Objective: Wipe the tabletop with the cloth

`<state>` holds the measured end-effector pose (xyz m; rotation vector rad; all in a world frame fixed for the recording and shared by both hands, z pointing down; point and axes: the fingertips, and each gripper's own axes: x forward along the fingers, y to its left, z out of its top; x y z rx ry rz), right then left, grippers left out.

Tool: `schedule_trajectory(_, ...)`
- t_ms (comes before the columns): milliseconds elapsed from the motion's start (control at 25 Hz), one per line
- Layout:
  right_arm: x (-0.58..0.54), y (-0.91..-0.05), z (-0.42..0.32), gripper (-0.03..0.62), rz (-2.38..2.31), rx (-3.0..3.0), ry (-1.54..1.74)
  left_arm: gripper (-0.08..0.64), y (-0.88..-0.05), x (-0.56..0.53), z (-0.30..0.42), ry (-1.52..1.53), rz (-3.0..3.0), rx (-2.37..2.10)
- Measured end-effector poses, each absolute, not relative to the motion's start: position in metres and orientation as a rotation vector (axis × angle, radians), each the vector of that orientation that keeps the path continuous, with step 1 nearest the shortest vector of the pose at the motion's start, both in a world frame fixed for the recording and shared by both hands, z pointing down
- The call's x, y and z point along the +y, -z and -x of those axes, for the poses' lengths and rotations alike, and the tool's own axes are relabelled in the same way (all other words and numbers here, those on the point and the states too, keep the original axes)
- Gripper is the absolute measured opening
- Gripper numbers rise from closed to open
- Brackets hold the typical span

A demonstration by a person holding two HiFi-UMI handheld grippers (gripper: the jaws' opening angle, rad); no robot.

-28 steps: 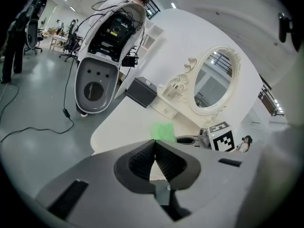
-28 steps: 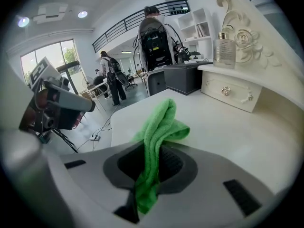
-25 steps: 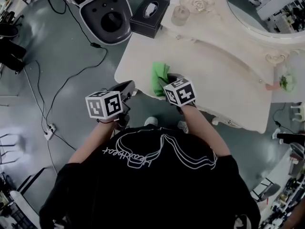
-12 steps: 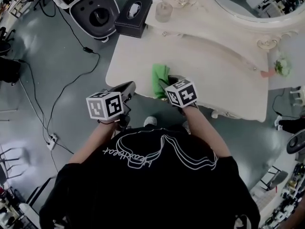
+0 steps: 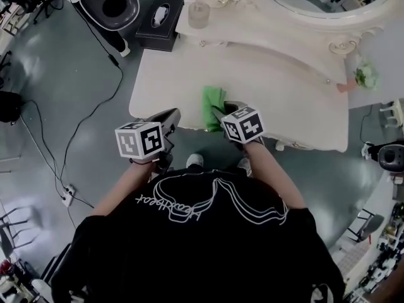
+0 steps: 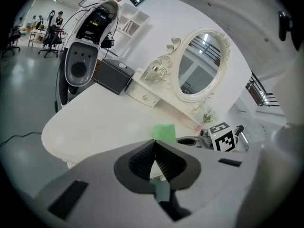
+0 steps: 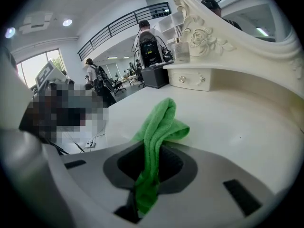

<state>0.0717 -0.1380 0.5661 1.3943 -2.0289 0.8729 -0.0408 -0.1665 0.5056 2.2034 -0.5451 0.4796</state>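
A green cloth (image 5: 213, 105) lies bunched on the front part of the white tabletop (image 5: 278, 93). My right gripper (image 5: 221, 111) is shut on the cloth (image 7: 156, 137), whose free end folds forward past the jaws onto the tabletop (image 7: 237, 122). My left gripper (image 5: 172, 115) hovers near the table's front left edge, shut, with nothing between its jaws (image 6: 153, 160). From the left gripper view the cloth (image 6: 165, 131) and the right gripper's marker cube (image 6: 222, 136) show ahead to the right.
An ornate mirror (image 5: 315, 5) with a shelf lines the table's back. A glass jar (image 5: 198, 14) and a black tissue box (image 5: 160, 23) stand at the back left, a small flower (image 5: 364, 76) at the right. A cable (image 5: 95, 112) crosses the floor at left.
Both grippers keep their places in the picture and the right one still grips the cloth. The table and floor have slid left and up in the head view as the head shifted.
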Motion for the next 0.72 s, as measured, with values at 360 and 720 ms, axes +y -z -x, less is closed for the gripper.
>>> schedule_trajectory(360, -0.123, -0.567, -0.095, 0.058, -1.408, -2.018, -0.903, 0.004, -0.506, -0.156, 0.018, -0.500, -2.203, -0.531)
schedule_trajectory(720, -0.101, -0.566, -0.129, 0.058, -1.404, -1.989, -0.911, 0.004, -0.502, -0.144, -0.011, -0.496, -2.188, -0.527)
